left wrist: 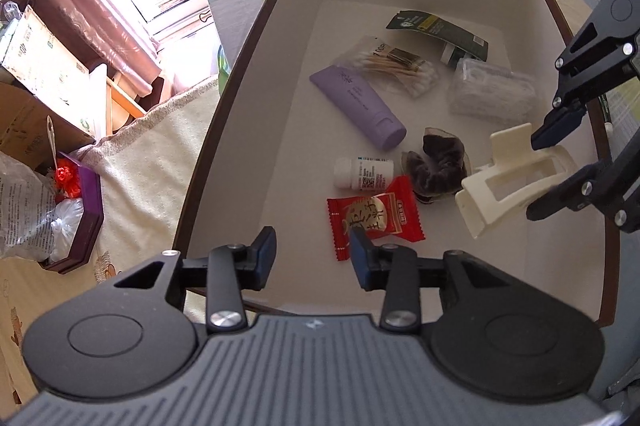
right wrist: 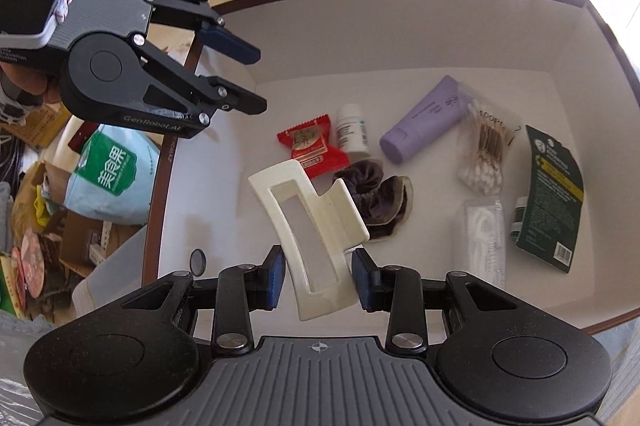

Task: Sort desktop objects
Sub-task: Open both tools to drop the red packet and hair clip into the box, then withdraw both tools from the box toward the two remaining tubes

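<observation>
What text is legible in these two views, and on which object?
"GenRobot.AI": side of the left hand-held gripper.
"100P" (cut off): label on the cotton swab bag.
"美食果": green logo on the pale blue bag outside the box.
Red snack packet: large Chinese characters, too blurred to read.
White bottle, purple tube, dark green packet: print too small.
Cream hair claw in the right hand-held gripper: no text.

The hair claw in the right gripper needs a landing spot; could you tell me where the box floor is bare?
The box floor is bare left of the red sachet, toward the left wall, and along the near edge. The hair claw hangs there. Crowded: scrunchie, purple tube and cotton swabs rightward.
</observation>
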### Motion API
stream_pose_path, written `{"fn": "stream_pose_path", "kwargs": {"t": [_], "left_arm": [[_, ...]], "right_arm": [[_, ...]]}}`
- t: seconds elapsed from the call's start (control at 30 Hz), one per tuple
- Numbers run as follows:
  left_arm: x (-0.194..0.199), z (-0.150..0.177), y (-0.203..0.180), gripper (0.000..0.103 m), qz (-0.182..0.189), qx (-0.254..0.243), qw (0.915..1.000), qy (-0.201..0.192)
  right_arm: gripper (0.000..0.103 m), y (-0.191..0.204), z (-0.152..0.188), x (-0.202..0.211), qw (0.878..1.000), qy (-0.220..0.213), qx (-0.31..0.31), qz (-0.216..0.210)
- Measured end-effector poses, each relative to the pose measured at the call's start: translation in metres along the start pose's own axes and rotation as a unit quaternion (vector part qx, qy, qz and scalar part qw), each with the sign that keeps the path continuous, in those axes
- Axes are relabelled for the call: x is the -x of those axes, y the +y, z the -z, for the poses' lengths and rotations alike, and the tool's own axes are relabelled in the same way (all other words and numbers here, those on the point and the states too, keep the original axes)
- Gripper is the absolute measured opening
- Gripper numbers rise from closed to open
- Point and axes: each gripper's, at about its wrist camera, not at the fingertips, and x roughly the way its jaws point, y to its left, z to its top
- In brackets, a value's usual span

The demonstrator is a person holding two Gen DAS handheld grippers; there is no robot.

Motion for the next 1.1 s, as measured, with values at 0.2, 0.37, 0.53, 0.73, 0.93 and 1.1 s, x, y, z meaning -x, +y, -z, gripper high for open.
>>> {"fn": "stream_pose_path", "kwargs": {"t": [0.2, 0.37, 0.53, 0.73, 0.93, 1.1], "left_arm": [[0.000, 0.001, -0.002, 0.036, -0.004, -0.002, 1.0000, 0.002], [0.000, 0.002, -0.002, 0.044, -0.009, -0.002, 1.0000, 0.002], [0.003, 0.003, -0.007, 0.051, -0.013, -0.008, 0.9999, 0.000], [0.008, 0.003, -0.013, 0.062, -0.013, -0.012, 0.9998, -0.006], [0.013, 0.003, -0.021, 0.074, -0.015, -0.017, 0.9997, -0.011], [0.019, 0.004, -0.030, 0.089, -0.029, -0.025, 0.9991, -0.016]], "right_arm": [[0.039, 0.004, -0.001, -0.016, 1.000, 0.021, 0.012, 0.013], [0.103, 0.007, -0.001, -0.022, 0.998, 0.017, 0.024, 0.062], [0.103, 0.003, 0.002, -0.018, 0.996, 0.017, 0.024, 0.079], [0.103, 0.000, 0.003, -0.013, 0.995, 0.023, 0.017, 0.095], [0.103, -0.003, 0.003, -0.005, 0.993, 0.011, 0.016, 0.120], [0.103, -0.003, 0.006, 0.004, 0.991, -0.002, 0.013, 0.131]]}}
